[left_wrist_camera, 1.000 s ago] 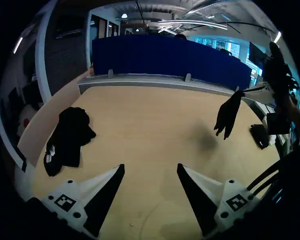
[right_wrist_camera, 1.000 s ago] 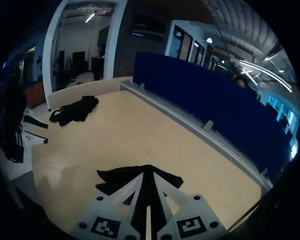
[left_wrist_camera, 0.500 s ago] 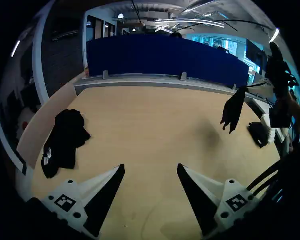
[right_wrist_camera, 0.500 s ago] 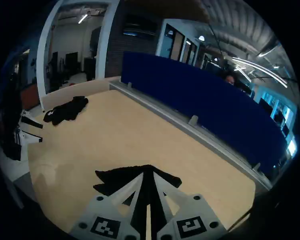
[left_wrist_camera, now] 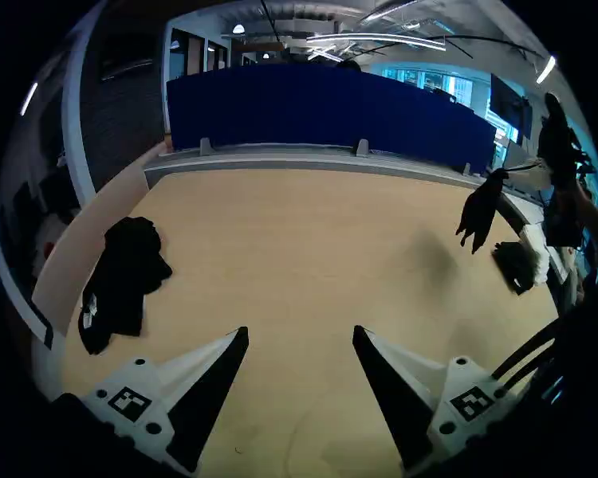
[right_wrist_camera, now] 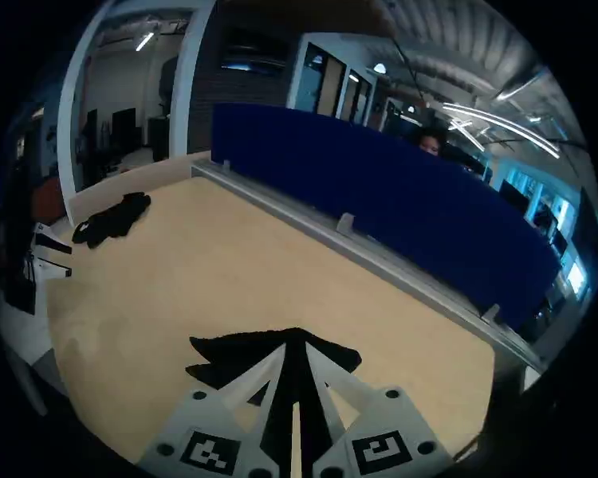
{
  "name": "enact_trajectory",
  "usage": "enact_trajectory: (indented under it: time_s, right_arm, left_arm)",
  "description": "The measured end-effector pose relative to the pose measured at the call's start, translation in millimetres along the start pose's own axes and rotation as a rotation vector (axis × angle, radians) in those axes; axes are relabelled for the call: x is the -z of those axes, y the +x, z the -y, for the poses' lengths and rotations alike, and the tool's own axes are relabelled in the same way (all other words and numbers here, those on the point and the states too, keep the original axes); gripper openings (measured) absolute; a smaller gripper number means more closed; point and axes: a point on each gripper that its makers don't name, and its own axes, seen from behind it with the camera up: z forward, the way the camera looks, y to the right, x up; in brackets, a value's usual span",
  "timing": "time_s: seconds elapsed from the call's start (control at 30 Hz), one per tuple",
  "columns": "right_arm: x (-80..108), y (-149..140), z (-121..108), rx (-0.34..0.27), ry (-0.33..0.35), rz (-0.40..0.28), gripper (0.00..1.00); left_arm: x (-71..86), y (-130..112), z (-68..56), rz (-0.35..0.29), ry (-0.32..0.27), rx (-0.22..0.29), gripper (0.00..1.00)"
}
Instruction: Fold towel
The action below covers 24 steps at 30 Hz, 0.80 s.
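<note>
A black towel (right_wrist_camera: 243, 358) hangs from my right gripper (right_wrist_camera: 297, 360), whose fingers are shut on it. In the left gripper view that same towel (left_wrist_camera: 479, 212) dangles in the air over the right side of the wooden table (left_wrist_camera: 299, 239), held by the far gripper (left_wrist_camera: 513, 170) and a person's hand. My left gripper (left_wrist_camera: 300, 341) stands open low over the table's near edge, nothing between its fingers. A crumpled black cloth (left_wrist_camera: 119, 279) lies at the table's left side, seen small and far (right_wrist_camera: 112, 219) in the right gripper view.
A blue partition (left_wrist_camera: 323, 107) on a grey rail (left_wrist_camera: 299, 159) closes the table's far side. Dark folded items (left_wrist_camera: 518, 267) sit at the right edge, beside a person (left_wrist_camera: 566, 191). A low beige wall (left_wrist_camera: 92, 231) borders the left side.
The right gripper has carried the hanging towel farther right and away. The left gripper's view has shifted slightly; its fingers stay open.
</note>
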Motion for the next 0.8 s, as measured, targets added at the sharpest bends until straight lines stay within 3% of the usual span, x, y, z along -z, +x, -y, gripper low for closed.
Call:
enact_trajectory:
  time_s: [0.8]
  right_arm:
    - [30.5,-63.0,-119.5,-0.042,-0.081,0.077,0.02]
  left_arm:
    - [-17.4,7.5,-27.3,0.033,0.000,-0.025,0.97]
